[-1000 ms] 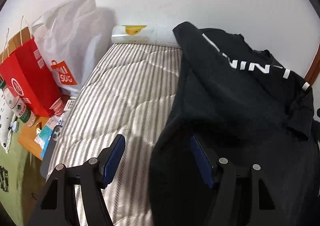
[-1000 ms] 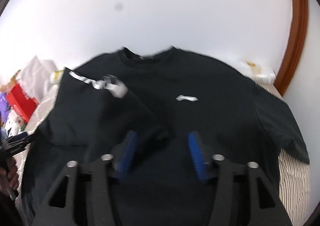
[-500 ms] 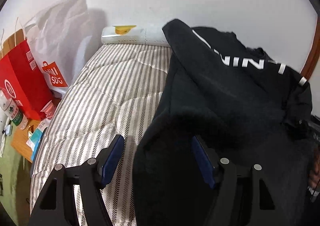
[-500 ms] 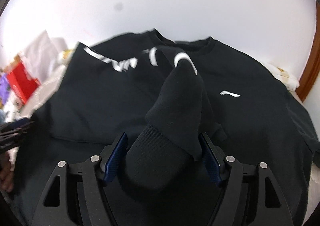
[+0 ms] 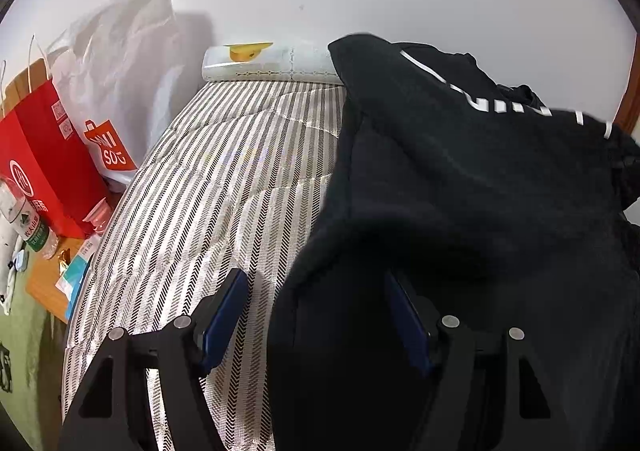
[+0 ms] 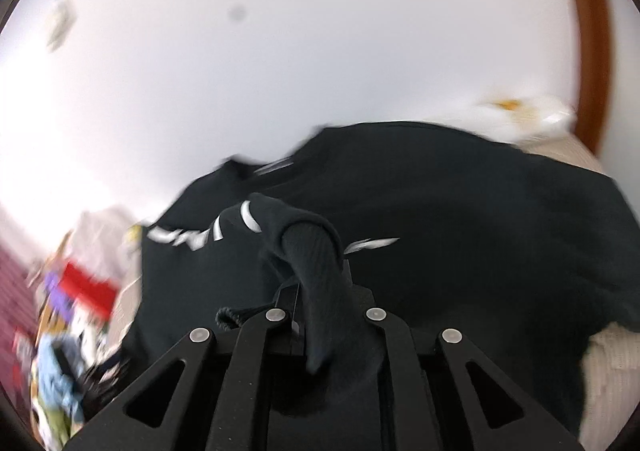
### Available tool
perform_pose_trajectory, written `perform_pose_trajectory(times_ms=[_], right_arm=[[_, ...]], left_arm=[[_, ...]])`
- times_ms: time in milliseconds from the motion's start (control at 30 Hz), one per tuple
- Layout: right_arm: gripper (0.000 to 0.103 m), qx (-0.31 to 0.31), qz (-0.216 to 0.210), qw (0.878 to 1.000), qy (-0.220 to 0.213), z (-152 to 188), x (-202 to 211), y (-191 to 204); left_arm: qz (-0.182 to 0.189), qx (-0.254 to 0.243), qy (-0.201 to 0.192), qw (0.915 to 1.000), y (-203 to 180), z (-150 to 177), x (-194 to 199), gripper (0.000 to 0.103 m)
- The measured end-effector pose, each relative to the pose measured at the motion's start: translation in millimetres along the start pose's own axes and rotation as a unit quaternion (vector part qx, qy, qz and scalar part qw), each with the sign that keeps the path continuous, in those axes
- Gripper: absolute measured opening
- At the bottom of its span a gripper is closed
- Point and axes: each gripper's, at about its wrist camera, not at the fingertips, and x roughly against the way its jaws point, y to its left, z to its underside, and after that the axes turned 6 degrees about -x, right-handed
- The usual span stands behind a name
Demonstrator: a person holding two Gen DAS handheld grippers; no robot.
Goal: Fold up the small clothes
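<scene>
A black sweatshirt (image 5: 460, 179) with white lettering lies on the striped mattress (image 5: 220, 171). In the left wrist view, my left gripper (image 5: 314, 315) stands open at the garment's left lower edge. Black cloth lies between its blue pads, which do not press on it. In the blurred right wrist view, the sweatshirt (image 6: 480, 235) spreads across the bed. My right gripper (image 6: 320, 291) has its jaws closing, and they pinch the ribbed sleeve cuff (image 6: 316, 263), which rises from between them. The sleeve's lettered part is drawn across the chest.
A long white box (image 5: 272, 63) lies at the head of the mattress against the wall. To the left stand a red paper bag (image 5: 44, 155), a white shopping bag (image 5: 112, 63), a water bottle (image 5: 28, 223) and a cluttered wooden stand (image 5: 48, 279). A wooden frame (image 6: 588, 31) rises on the right.
The right jaws went from wide apart around the sleeve cuff to pinched on it, and that hand swung sideways with the sleeve. The left gripper stayed open and nearly still.
</scene>
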Motion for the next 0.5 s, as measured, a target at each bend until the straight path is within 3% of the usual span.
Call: perform_pose_trajectory(times_ms=[133, 267, 300, 500], right_arm=[[0.021, -0.008, 0.054, 0.998, 0.025, 5, -13, -28], [0.057, 0.011, 0.082, 0.996, 0.013, 27, -11, -38], [0.061, 0.015, 0.087, 0.996, 0.009, 29, -9, -41], [0.063, 0.010, 0.080, 0.997, -0.017, 33, 9, -57]], left_arm=[[0.000, 0.000, 0.000, 1.0000, 0, 0, 0, 0.069], [-0.001, -0.002, 0.000, 1.0000, 0, 0, 0, 0.069], [0.000, -0.001, 0.000, 1.0000, 0, 0, 0, 0.069], [-0.001, -0.003, 0.001, 1.0000, -1, 0, 0, 0.069]])
